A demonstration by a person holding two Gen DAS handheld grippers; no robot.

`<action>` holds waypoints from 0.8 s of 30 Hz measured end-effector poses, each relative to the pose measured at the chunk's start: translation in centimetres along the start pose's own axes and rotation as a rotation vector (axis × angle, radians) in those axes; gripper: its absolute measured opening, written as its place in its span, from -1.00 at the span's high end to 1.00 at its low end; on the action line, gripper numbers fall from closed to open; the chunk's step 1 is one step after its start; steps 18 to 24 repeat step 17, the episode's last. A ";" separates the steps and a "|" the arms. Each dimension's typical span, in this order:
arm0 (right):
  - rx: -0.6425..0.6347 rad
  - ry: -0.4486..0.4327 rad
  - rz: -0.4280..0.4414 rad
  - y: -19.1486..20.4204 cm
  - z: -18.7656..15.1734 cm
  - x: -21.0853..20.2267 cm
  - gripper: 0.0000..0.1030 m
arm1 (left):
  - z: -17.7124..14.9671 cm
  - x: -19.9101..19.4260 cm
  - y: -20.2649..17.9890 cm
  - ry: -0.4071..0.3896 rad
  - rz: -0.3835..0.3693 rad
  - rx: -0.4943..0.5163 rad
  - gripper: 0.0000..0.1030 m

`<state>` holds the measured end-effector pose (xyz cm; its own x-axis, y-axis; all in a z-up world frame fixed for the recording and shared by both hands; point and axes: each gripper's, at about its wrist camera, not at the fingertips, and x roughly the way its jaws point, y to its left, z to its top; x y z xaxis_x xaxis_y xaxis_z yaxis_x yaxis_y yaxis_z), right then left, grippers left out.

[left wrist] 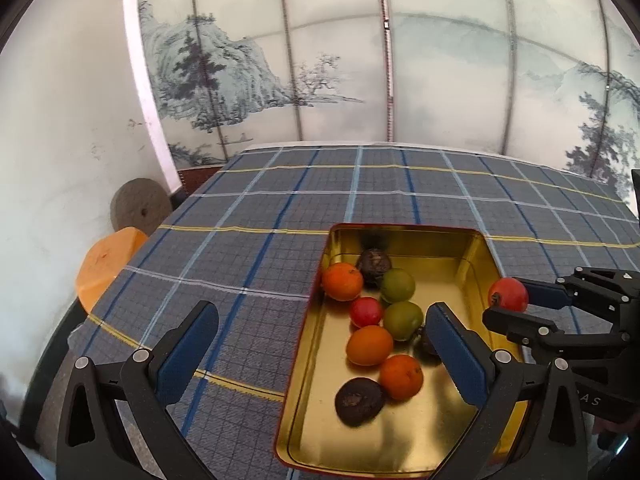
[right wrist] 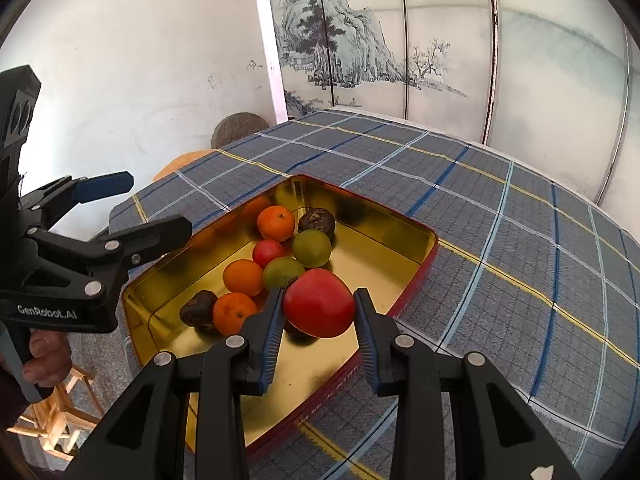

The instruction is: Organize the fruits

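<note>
A gold tin tray (left wrist: 448, 240) (right wrist: 384, 232) with a red rim sits on the plaid tablecloth. In it lie several fruits: oranges (left wrist: 342, 281) (right wrist: 275, 223), green ones (left wrist: 397, 285) (right wrist: 311, 247), a small red one (left wrist: 365, 311) (right wrist: 268, 251) and dark brown ones (left wrist: 360, 401) (right wrist: 317, 220). My right gripper (right wrist: 318, 310) (left wrist: 508, 304) is shut on a red fruit (right wrist: 319, 303) (left wrist: 508, 294) and holds it above the tray's right side. My left gripper (left wrist: 320, 340) (right wrist: 156, 208) is open and empty, hovering over the tray's left edge.
The plaid tablecloth (left wrist: 360, 184) (right wrist: 520, 240) covers the table beyond and right of the tray. An orange stool (left wrist: 108, 264) and a round grey stone (left wrist: 140, 204) stand off the table's left edge, by the white wall. A painted screen (left wrist: 360, 60) backs the table.
</note>
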<state>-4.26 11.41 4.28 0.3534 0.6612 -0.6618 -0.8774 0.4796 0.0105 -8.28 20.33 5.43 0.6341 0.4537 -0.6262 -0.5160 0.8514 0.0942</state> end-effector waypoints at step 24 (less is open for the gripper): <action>-0.005 0.048 0.010 -1.2 1.2 3.8 0.33 | 0.7 -1.8 -0.2 -0.017 0.019 -0.021 -1.00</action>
